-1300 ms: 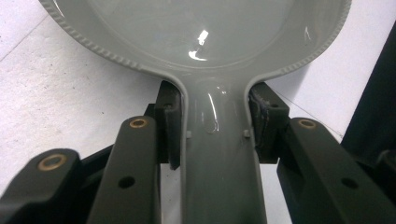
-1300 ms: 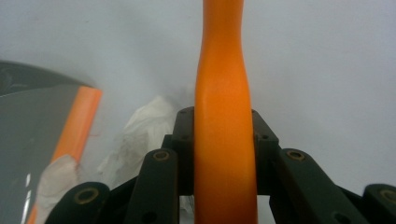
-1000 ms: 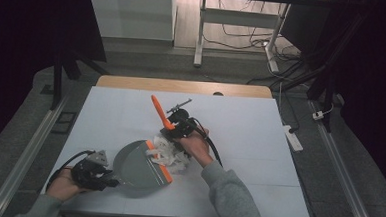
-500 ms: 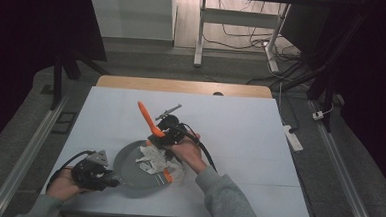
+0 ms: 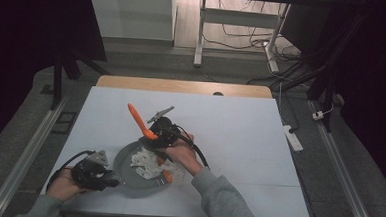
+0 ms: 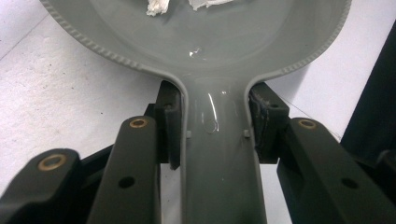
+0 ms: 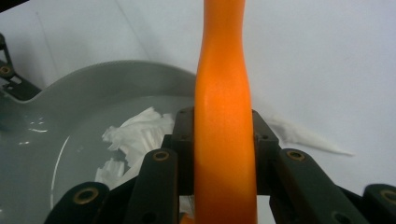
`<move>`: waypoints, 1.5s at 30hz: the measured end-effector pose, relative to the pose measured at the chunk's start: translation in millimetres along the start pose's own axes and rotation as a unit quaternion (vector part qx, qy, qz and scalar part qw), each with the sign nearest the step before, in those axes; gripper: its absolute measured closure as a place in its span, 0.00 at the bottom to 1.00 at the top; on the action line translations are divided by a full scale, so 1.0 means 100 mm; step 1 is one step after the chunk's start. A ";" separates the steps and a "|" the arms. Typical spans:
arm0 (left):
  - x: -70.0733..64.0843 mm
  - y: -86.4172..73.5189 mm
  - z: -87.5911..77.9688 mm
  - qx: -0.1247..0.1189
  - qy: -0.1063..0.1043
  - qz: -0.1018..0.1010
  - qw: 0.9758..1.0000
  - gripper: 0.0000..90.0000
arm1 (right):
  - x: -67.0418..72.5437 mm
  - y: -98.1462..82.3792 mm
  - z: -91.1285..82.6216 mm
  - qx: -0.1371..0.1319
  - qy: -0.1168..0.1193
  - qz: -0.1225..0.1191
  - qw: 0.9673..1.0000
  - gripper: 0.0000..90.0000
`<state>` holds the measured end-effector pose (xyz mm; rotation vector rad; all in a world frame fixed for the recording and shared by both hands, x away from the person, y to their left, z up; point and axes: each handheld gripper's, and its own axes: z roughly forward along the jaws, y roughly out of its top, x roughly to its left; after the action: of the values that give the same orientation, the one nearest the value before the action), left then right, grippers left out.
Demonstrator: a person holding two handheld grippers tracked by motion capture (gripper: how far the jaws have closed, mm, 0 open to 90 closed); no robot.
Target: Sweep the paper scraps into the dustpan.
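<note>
The grey dustpan (image 5: pixel 140 176), ridged along its rim and holding torn white paper scraps (image 5: pixel 145 163), lies near-left on the counter (image 5: pixel 239 136). The left claw (image 5: pixel 108 180) clamps its handle; the right claw (image 5: pixel 152 136) grips a smooth orange brush handle (image 5: pixel 139 120).

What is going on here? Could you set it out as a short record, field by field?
Setting: a person at a white table, a gripper in each hand
Left gripper: shut on the grey dustpan's handle
Right gripper: shut on an orange brush handle, held over the dustpan's edge
Dustpan: flat on the table
In the dustpan: torn white paper scraps
Outside it: one paper scrap on the table beside the rim
</note>
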<state>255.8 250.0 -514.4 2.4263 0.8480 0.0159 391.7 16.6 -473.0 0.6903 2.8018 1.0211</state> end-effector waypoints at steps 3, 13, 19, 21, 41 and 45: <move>0.00 0.00 0.00 0.000 0.000 0.000 1.000 0.68 | -0.07 0.01 -0.10 -0.018 -0.008 0.015 1.000 0.79; 0.00 0.00 0.00 0.000 -0.001 -0.002 1.000 0.68 | -0.43 -0.10 -0.42 -0.044 -0.068 0.062 0.995 0.79; 0.00 0.00 0.00 0.000 -0.001 -0.002 1.000 0.68 | -0.60 -0.19 -0.45 -0.031 -0.091 0.080 0.992 0.79; 0.00 0.00 0.00 0.000 0.000 -0.002 1.000 0.68 | -0.66 -0.18 -0.39 -0.024 -0.099 0.082 0.991 0.79; 0.02 -0.01 0.01 -0.003 0.002 -0.014 1.000 0.68 | -0.68 0.16 0.21 0.068 -0.096 0.051 0.992 0.79; 0.03 -0.01 0.01 -0.003 0.002 -0.015 1.000 0.68 | -0.55 0.14 0.20 0.074 -0.083 0.027 0.993 0.79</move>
<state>257.6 251.6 -516.1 2.4075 0.8858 0.0129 450.3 13.7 -483.7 0.8311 2.7461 0.7310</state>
